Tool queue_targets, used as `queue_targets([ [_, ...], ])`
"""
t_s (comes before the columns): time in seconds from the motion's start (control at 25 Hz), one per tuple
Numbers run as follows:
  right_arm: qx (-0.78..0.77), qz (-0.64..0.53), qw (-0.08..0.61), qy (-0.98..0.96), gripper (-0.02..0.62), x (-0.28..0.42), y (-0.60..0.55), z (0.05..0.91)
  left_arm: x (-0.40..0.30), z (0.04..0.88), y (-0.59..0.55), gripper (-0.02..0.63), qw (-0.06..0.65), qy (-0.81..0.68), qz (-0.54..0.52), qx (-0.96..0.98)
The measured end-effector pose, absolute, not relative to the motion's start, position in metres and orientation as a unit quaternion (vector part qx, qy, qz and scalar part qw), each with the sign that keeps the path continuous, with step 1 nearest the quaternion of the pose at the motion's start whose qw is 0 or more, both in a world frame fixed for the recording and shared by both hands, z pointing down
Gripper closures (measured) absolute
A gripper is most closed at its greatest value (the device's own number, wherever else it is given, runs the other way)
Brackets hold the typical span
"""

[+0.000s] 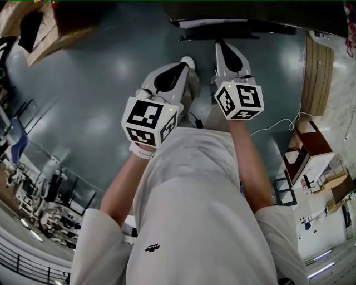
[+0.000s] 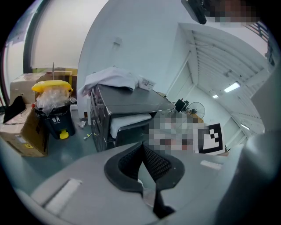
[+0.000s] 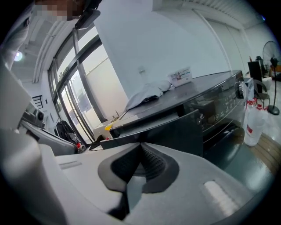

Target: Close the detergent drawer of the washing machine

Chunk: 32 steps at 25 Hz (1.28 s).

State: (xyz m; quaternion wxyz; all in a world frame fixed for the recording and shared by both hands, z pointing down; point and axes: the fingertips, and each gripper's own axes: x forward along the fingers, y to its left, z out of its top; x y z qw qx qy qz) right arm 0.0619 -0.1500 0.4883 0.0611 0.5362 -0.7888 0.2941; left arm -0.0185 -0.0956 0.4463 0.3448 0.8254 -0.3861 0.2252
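I am holding my left claw (image 2: 142, 147) and right claw (image 3: 140, 146) pressed together, empty, the right one pointing at the pulled-out detergent drawer (image 3: 175, 127) mid-frame.

My head camera looks steeply down past the left gripper (image 1: 186, 62) and right gripper (image 1: 221, 44) to the floor (image 1: 100, 83), washer (image 1: 250, 16) at top. The left gripper view faces the washer's corner from farther off; the right sits close to its front. All share the washer.
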Motion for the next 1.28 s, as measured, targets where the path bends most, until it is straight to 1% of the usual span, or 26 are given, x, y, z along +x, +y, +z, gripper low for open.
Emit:
queue_targets([
  [0.16, 0.535, 0.262, 0.085, -0.799, 0.594, 0.056, -0.173, 0.487, -0.018, 0.448, -0.099, 0.589, 0.346, -0.387, 0.226, 0.824],
  [0.44, 0.542, 0.265, 0.072, -0.794, 0.594, 0.057, -0.184, 0.486, -0.022, 0.451, -0.098, 0.589, 0.354, -0.399, 0.224, 0.816],
  [0.72, 0.540, 0.296, 0.049, -0.786, 0.594, 0.057, -0.185, 0.485, -0.025, 0.454, -0.102, 0.589, 0.357, -0.401, 0.224, 0.813],
  [1.0, 0.540, 0.277, 0.065, -0.792, 0.594, 0.055, -0.186, 0.485, -0.023, 0.458, -0.102, 0.589, 0.360, -0.395, 0.228, 0.814],
  [1.28, 0.543, 0.284, 0.060, -0.788, 0.594, 0.055, -0.187, 0.485, -0.018, 0.460, -0.102, 0.589, 0.362, -0.390, 0.230, 0.815],
])
